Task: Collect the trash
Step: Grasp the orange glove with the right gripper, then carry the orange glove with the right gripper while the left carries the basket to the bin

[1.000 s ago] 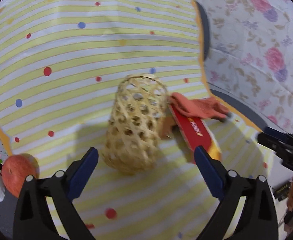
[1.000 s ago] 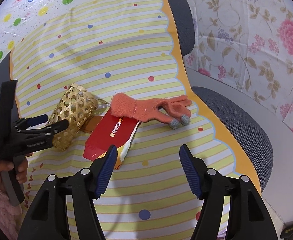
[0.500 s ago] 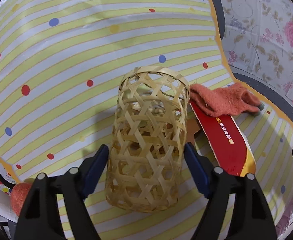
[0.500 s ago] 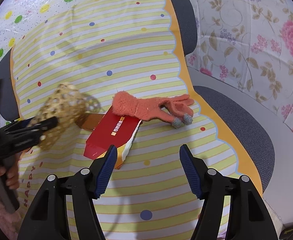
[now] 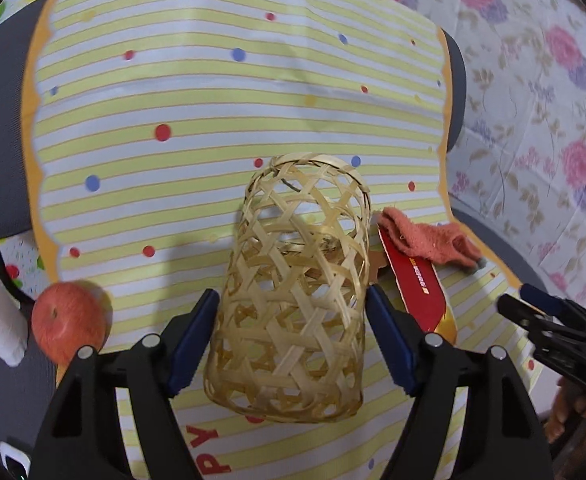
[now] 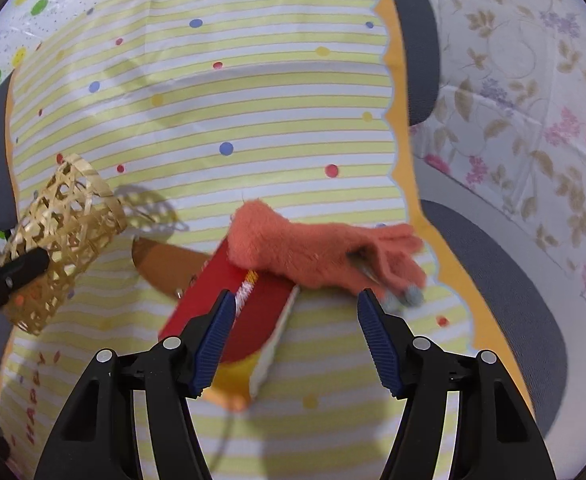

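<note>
The left hand-held gripper (image 5: pixel 289 340) holds a woven bamboo basket (image 5: pixel 293 296) between its blue pads, one pad pressed on each side. The basket is a tall open-weave cylinder lying tilted, its rim pointing away from the gripper. Through the weave nothing can be made out inside it. It is raised above a yellow-and-white striped cloth (image 5: pixel 197 120) with coloured dots that covers the surface.

Just right of that gripper's right pad lies a flat red box (image 5: pixel 419 284), with an orange fuzzy glove (image 5: pixel 421 236) draped over its far end. To the gripper's left, near the cloth's edge, sits a red apple (image 5: pixel 69 328).

The right hand-held gripper (image 6: pixel 297 340) is spread wide and holds nothing. Its left pad hangs over the red box (image 6: pixel 253 320), and the glove (image 6: pixel 321 256) lies just ahead between the two pads, its grey fingertips near the right pad. A brown cardboard piece (image 6: pixel 165 264) lies left of the box. Further left, the basket (image 6: pixel 61 236) shows in the other gripper's grip.
</note>
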`<state>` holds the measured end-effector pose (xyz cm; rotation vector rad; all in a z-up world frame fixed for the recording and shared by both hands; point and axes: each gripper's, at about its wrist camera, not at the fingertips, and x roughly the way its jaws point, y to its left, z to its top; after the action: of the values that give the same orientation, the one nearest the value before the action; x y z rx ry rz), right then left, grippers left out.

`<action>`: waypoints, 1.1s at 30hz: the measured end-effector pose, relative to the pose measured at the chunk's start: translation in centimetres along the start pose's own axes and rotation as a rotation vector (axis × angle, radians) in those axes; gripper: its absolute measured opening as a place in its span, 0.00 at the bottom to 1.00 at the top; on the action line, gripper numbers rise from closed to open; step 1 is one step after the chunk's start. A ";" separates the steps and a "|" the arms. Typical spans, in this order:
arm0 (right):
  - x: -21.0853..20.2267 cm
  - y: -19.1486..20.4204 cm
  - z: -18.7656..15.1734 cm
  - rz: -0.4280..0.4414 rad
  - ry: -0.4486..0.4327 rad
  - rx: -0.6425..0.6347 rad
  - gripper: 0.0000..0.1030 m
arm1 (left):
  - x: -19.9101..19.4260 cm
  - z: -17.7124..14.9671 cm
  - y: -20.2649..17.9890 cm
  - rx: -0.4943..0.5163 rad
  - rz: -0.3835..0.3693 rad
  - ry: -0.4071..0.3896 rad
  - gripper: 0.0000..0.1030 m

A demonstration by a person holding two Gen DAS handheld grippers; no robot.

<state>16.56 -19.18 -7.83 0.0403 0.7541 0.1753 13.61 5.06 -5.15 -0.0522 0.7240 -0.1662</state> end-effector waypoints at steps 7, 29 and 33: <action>4.6 2.3 2.7 0.035 0.048 -0.087 0.52 | 1.3 1.2 -0.5 0.003 0.010 -0.016 0.71; -3.1 -0.4 4.5 -0.002 -0.120 -0.047 0.08 | 4.2 2.9 0.3 -0.014 0.023 -0.003 0.71; -8.1 -1.7 3.7 -0.006 -0.177 -0.022 0.08 | 3.5 3.2 -0.7 0.001 0.013 -0.014 0.71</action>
<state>13.57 -22.12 0.17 0.0323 0.5758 0.1718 18.20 3.74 -4.98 -0.0480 0.7099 -0.1536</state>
